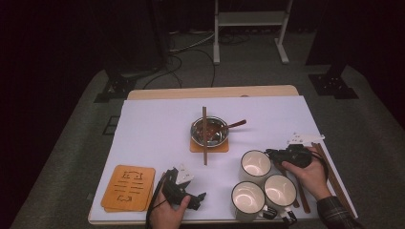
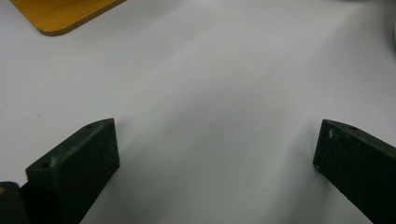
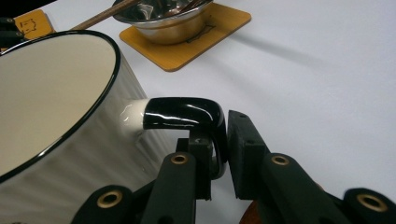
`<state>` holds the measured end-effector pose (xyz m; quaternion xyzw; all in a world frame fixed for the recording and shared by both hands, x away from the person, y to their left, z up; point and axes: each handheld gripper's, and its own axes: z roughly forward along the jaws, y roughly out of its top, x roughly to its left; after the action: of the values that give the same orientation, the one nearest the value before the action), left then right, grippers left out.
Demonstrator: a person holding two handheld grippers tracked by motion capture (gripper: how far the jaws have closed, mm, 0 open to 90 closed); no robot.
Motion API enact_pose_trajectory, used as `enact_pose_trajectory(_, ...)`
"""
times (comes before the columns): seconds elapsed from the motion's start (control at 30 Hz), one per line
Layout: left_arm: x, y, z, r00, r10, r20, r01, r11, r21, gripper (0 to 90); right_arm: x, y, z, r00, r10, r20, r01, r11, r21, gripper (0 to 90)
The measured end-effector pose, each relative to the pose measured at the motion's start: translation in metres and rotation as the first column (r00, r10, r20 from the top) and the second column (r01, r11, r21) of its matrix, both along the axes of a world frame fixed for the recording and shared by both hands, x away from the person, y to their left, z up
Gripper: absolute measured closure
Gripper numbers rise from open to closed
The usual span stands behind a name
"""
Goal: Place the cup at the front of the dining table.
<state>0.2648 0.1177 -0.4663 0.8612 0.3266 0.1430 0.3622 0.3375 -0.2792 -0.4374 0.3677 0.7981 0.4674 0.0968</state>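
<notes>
Three cream mugs with dark rims stand at the front right of the white table (image 1: 157, 129). My right gripper (image 1: 273, 153) is shut on the black handle (image 3: 182, 112) of the farthest mug (image 1: 255, 164). In the right gripper view its jaws (image 3: 219, 140) clamp the handle's outer bend, and the mug (image 3: 56, 116) stands upright on the table. My left gripper (image 1: 198, 198) lies low over the table's front edge. In the left gripper view it (image 2: 217, 144) stands open with bare white table between its pads.
A steel bowl (image 1: 209, 131) sits on a wooden coaster (image 1: 208, 146) at mid-table, with a long chopstick (image 1: 204, 136) across it and a spoon (image 1: 236, 124) inside. Two more mugs (image 1: 248, 199) (image 1: 280, 191) stand near the front. Stacked wooden coasters (image 1: 129, 187) lie front left. Brown sticks (image 1: 329, 174) lie along the right edge.
</notes>
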Motion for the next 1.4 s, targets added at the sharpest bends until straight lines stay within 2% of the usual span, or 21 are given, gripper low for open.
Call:
enact_pose_trajectory(0.27, 0.000, 0.000, 0.000, 1.0000, 0.000, 0.000, 0.000, 1.0000, 0.000, 0.0, -0.003, 0.004, 0.002, 0.9995, -0.018, 0.024, 0.019, 0.999, -0.048, 82.2)
enact_pose_trajectory(0.43, 0.000, 0.000, 0.000, 1.0000, 0.001, 0.001, -0.001, 1.0000, -0.001, 0.0, -0.004, 0.006, 0.003, 0.9992, -0.030, 0.026, 0.032, 0.998, -0.058, 82.6)
enact_pose_trajectory(0.83, 0.000, 0.000, 0.000, 1.0000, 0.001, 0.001, -0.001, 1.0000, -0.001, 0.0, -0.002, 0.008, 0.004, 0.9985, -0.053, 0.011, 0.053, 0.998, -0.038, 82.2)
enact_pose_trajectory(1.4, 0.000, 0.000, 0.000, 1.0000, 0.001, 0.001, -0.001, 1.0000, -0.001, 0.0, 0.007, 0.007, 0.014, 0.9967, -0.081, 0.008, 0.081, 0.997, -0.013, 80.7)
